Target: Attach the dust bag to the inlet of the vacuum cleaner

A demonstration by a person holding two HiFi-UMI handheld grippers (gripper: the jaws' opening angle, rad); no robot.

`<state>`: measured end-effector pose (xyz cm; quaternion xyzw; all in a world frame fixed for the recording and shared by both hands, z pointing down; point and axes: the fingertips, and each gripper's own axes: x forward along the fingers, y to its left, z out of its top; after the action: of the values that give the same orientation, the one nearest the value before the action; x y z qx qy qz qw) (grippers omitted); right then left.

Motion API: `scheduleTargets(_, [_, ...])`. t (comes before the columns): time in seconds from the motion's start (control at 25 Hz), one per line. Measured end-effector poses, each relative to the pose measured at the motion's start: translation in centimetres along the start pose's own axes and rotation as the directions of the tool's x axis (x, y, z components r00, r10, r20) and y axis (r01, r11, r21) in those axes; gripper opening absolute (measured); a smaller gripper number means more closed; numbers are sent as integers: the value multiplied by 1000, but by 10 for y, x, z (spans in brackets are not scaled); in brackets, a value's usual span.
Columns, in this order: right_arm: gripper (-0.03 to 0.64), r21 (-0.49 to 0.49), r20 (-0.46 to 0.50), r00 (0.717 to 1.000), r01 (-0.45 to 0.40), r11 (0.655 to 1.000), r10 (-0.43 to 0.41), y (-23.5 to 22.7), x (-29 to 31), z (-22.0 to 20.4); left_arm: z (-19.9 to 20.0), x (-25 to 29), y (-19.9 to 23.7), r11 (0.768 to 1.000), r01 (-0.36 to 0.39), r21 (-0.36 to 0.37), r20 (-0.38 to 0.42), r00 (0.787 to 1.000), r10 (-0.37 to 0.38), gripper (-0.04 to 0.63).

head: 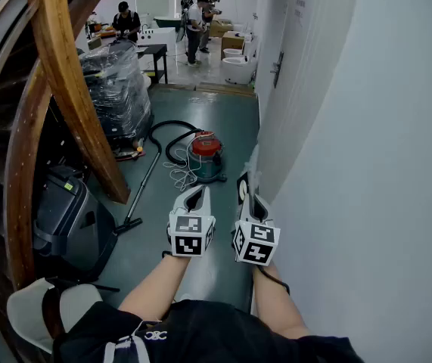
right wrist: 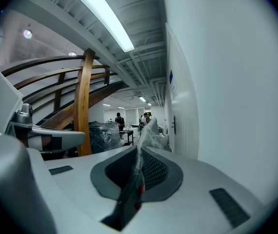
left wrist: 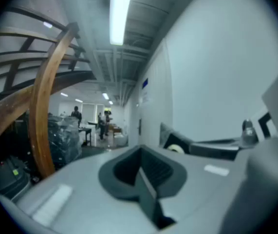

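The thin white dust bag (right wrist: pixel 145 135) is pinched in the closed right gripper (head: pixel 255 201). The left gripper (head: pixel 195 197), just beside, is closed and empty.

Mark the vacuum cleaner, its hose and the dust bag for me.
vacuum cleaner (head: pixel 206 144), head view, on its red lid.
hose (head: pixel 172 122), head view, on the top of the black loop beside the canister.
dust bag (right wrist: pixel 146 135), right gripper view, on the white fabric sticking up from between the shut jaws.

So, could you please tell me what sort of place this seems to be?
Probably a corridor in a workshop or warehouse-like building: a plastic-wrapped pallet load, a canister vacuum cleaner, and people working at tables beyond.
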<state>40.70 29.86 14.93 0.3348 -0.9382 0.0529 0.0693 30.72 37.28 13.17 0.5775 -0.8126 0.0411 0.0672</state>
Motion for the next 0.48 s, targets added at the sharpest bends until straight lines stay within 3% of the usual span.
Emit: scheduleTargets(0.48, [15, 19, -21, 999, -42, 999, 42, 28, 21, -10, -12, 2, 28, 999, -23, -28, -8, 1000, 22, -3])
